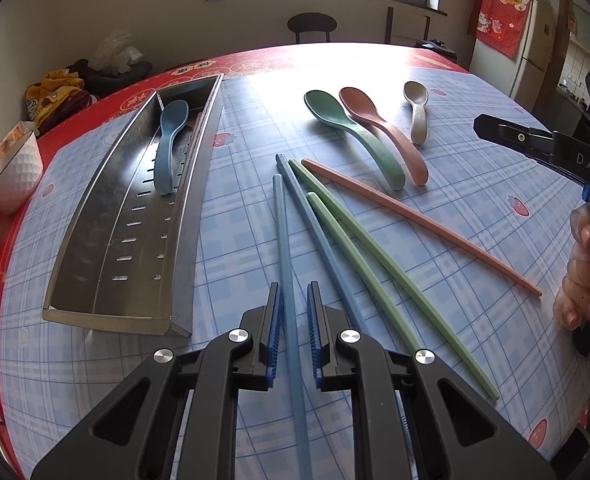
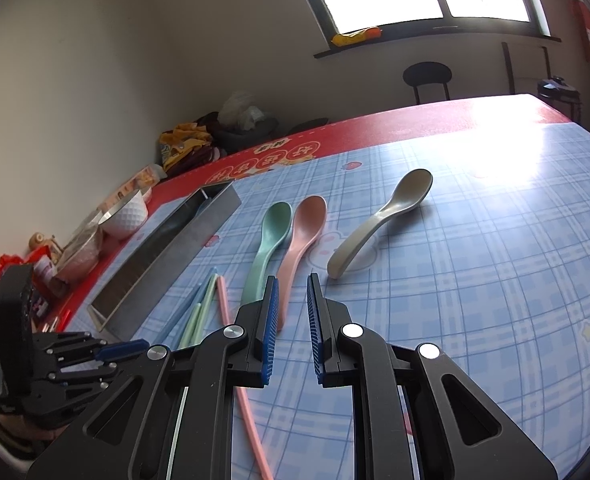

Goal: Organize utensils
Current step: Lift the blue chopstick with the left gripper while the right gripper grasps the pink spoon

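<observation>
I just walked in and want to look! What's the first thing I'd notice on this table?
Probably the colourful spoons lying side by side on the blue checked tablecloth, with long chopsticks fanned out in front of them. To their left a shiny metal tray holds one blue spoon. Up close, the left gripper has a blue chopstick between its fingers.

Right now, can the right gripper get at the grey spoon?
Probably yes. The grey spoon lies alone on the tablecloth ahead of the right gripper, apart from the pink spoon, nothing between.
</observation>
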A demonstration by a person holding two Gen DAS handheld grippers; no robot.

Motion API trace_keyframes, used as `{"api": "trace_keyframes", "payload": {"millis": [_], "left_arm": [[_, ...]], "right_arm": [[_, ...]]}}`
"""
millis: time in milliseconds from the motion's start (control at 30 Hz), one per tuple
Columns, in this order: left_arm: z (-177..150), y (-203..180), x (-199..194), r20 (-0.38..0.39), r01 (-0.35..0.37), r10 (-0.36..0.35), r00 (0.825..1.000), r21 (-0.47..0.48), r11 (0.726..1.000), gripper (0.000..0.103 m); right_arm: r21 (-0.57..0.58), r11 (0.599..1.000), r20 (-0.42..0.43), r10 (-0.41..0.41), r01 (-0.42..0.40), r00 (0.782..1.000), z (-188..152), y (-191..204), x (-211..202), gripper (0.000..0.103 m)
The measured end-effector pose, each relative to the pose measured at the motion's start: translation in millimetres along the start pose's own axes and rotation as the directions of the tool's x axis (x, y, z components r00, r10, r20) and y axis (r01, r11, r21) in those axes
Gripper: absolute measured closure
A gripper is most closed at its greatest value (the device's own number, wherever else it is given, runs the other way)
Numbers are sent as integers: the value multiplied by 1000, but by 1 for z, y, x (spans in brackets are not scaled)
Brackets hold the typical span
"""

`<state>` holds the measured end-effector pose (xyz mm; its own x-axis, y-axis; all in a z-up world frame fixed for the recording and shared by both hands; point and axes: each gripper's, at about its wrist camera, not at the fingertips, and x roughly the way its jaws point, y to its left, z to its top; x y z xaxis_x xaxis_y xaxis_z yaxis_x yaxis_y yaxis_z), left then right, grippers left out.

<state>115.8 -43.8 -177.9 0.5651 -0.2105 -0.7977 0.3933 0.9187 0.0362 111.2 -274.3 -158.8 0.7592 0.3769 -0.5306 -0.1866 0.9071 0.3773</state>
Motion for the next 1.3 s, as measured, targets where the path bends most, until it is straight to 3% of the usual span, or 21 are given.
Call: {"api": "trace_keyframes", "payload": {"millis": [100,467,767,1033,1300], "left_arm": [[-6,0,-1,38,13,-13,999,-9,1000,95],[-12,0,-20,128,-43,46,991,-30,999,97],[-17,15,-38,215,-19,41,976,-107,994,97],[-21,21,-52,284,2,37,958,-136,991,97],[-22,22,-56,301,15,28,953,-139,990,97]], "right_arm": [[5,1000,-3,1,-1,1000,1,-1,0,88],[-12,1000,-25,18,-18,1000,1,2,6,88],[2,999,-53,42,-42,998,1,1,11,88],[-53,998,-143,26,-34,989,11,13,29,88],[91,994,-221,82,-64,972,29,1,64,88]]}}
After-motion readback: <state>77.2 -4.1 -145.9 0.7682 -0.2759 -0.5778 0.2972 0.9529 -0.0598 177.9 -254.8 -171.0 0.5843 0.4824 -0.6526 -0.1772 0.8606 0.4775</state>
